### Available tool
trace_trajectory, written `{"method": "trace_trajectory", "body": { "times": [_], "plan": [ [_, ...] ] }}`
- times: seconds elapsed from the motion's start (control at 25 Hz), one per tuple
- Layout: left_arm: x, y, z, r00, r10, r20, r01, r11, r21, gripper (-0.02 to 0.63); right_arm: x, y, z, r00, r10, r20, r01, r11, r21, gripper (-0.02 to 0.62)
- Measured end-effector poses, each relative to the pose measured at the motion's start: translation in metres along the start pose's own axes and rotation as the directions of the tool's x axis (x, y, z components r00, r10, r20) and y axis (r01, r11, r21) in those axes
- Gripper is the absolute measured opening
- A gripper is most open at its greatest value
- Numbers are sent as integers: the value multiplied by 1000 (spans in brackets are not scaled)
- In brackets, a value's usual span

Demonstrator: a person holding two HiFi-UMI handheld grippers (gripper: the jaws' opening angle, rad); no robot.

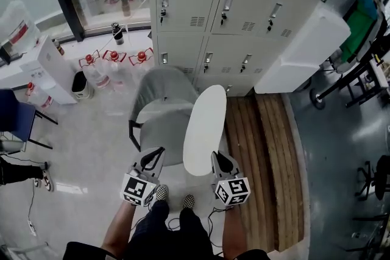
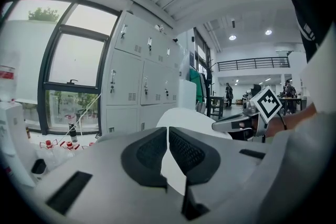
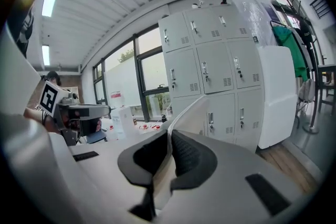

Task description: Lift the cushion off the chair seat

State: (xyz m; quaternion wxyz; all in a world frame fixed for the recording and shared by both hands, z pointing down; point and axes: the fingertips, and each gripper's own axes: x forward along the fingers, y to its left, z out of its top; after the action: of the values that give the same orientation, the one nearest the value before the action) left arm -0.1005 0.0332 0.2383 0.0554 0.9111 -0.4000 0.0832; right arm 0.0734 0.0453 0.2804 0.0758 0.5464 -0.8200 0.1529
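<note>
Cushion is off the seat and airborne. It's tipped up on its long edge at the 3 o'clock side of the chair, its far end pointing to 12 o'clock at the lockers.

Right hand-held gripper is clenched on the cushion's near rim, and the edge runs up out of the pads in the right gripper view.

Left hand-held gripper is clenched too, with a white sliver in the slit between the pads. Can't tell what that sliver is. Head view shows bare grey seat between this gripper and the cushion, so my read is the right side carries it alone.

Progress: the lift looks essentially done, no contact with the seat visible. Only getting it clear and setting it somewhere is left, if that's wanted. One-sided grip on a tilted pad means it may swing or slip.

Materials:
- Cushion: white, flat oval, thin, smooth matte skin, rounded rim. It holds its shape on edge, so fairly stiff.
- Chair: grey moulded shell, curved back, dark frame.
- Floor: pale and glossy, with wooden planks at 3 o'clock.
</note>
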Motion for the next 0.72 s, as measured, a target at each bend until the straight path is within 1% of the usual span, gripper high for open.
{"method": "trace_trajectory", "body": {
  "times": [0.16,0.36,0.48,0.64,0.72],
  "plan": [
    [-13,-7,23,1000,-9,18,8,1000,26,26,-15,8,27,999,2,37,-1,1000,-17,41],
    [-24,-5,42,999,1,44,-2,1000,6,26,-31,16,53,996,-4,84,7,1000,-30,41],
    [-29,-7,52,999,-3,50,2,1000,24,26,-44,21,65,994,-9,112,13,999,-35,41],
    [-38,-7,65,995,-6,100,3,999,34,26,-59,27,78,989,-10,148,18,999,-50,41],
    [-43,-7,68,994,-6,106,2,999,42,26,-66,29,83,987,-9,161,20,998,-63,41]
  ]
}}
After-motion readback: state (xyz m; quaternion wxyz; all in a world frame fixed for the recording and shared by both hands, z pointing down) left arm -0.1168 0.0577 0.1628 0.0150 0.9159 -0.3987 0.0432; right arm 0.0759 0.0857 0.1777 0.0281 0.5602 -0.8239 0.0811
